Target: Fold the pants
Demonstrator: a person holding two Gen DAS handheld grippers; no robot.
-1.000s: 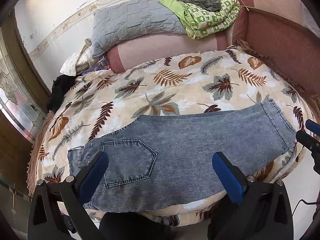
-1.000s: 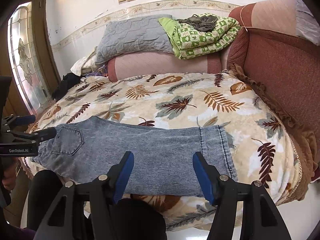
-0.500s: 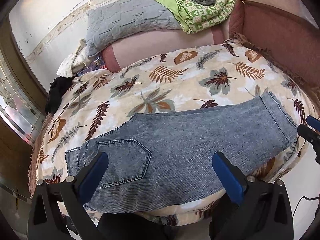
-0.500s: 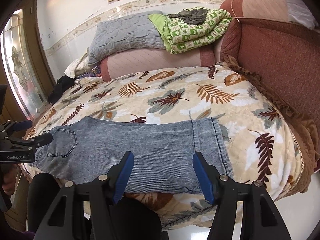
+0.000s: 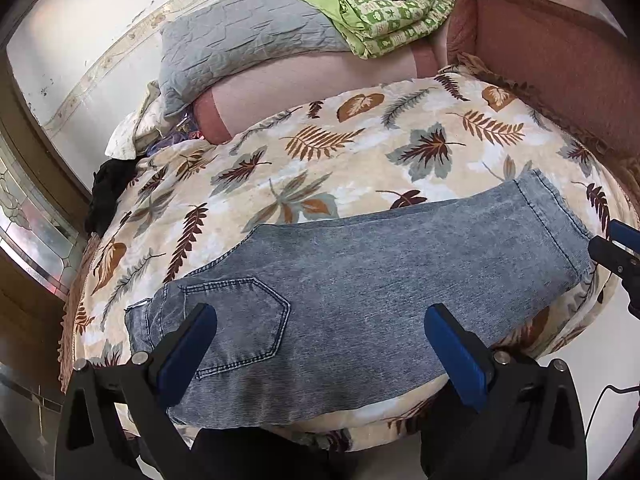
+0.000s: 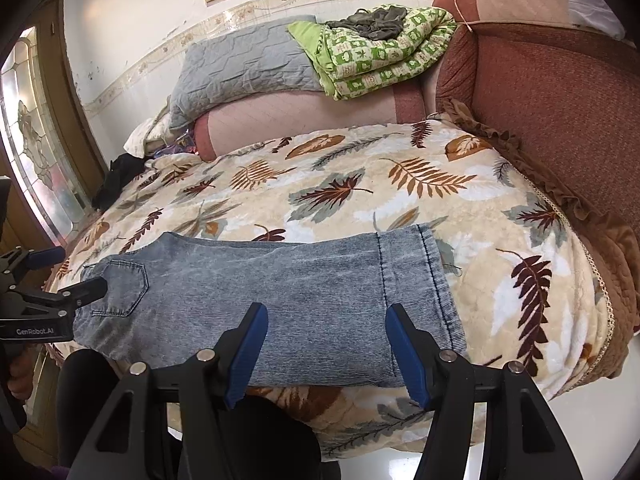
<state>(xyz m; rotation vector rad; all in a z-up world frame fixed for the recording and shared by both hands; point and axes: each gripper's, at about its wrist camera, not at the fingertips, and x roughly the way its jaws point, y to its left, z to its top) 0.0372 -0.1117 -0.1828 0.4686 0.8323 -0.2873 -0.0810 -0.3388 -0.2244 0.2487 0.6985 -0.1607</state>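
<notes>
Grey-blue denim pants lie flat, folded lengthwise, along the near edge of the bed. The waist and back pocket are at the left, the hem at the right. My left gripper is open wide just above the pocket end, with nothing between its fingers. My right gripper is open above the pants near the hem end, gripping nothing. Each gripper shows at the edge of the other's view: the right gripper past the hem, the left gripper by the pocket.
A leaf-patterned blanket covers the bed. At the far side lie a pink bolster, a grey pillow and a green quilt. A red-brown padded headboard runs along the right. A black garment lies far left beside a glass door.
Both grippers have sunk slightly and come a little closer to the near edge of the pants. Their jaws stand as before and the pants have not moved.
</notes>
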